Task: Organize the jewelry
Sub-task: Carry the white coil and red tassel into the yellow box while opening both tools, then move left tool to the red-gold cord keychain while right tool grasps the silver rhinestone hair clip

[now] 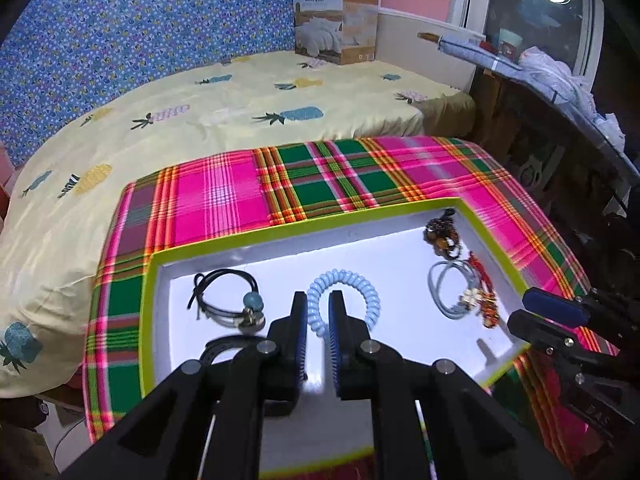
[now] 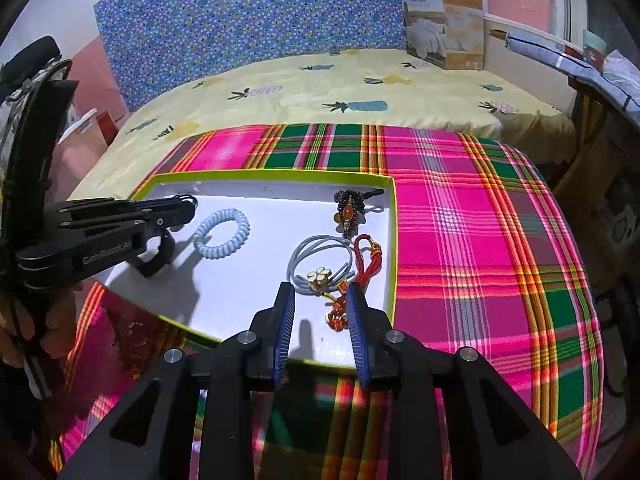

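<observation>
A white tray with a green rim (image 1: 240, 240) (image 2: 280, 174) holds the jewelry. My left gripper (image 1: 319, 302) (image 2: 188, 201) hovers over its left part. Its jaws stand a narrow gap apart, gripping nothing. A pale blue coil tie (image 1: 354, 282) (image 2: 222, 234) lies flat beyond them. Left of it lies a black cord bracelet with a blue bead (image 1: 228, 296). My right gripper (image 2: 320, 294) (image 1: 534, 316) is open at the tray's right end, just short of a grey elastic with a flower charm (image 2: 319, 276) (image 1: 448, 292). A red knotted cord (image 2: 364, 260) and a brown beaded piece (image 2: 347, 216) lie beside it.
The tray rests on a pink and green plaid cloth (image 2: 460, 220) over a small table. Behind it is a bed with a pineapple sheet (image 1: 200, 120) and a quilt box (image 1: 336, 20). A cluttered ledge (image 1: 540, 68) runs along the right. A black band (image 1: 218, 350) lies under my left fingers.
</observation>
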Tool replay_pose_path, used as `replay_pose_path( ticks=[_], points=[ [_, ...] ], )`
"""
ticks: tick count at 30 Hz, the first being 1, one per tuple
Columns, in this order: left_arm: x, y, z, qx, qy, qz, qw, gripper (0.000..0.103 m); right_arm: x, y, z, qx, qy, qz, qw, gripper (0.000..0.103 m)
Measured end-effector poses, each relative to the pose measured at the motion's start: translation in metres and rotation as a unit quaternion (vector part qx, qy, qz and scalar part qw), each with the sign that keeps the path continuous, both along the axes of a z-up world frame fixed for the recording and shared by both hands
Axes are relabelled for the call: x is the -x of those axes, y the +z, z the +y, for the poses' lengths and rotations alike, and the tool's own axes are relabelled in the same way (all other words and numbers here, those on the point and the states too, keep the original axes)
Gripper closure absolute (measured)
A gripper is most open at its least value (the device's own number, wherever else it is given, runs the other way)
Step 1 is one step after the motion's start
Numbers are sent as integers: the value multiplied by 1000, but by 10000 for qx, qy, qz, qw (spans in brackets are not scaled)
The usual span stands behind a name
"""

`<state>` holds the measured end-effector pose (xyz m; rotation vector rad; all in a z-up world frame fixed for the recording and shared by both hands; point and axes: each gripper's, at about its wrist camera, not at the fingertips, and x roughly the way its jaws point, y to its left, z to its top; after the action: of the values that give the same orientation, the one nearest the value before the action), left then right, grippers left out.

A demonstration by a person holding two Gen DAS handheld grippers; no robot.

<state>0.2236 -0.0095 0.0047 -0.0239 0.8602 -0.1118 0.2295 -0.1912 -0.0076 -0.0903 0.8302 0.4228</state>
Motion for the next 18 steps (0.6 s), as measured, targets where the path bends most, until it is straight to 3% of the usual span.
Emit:
replay_pose_path(
  ticks=[18],
  points=[
    [95,24,-1,3,44,-308,9995,92,82,20,-12,-224,268,-206,9992,76]
  ],
)
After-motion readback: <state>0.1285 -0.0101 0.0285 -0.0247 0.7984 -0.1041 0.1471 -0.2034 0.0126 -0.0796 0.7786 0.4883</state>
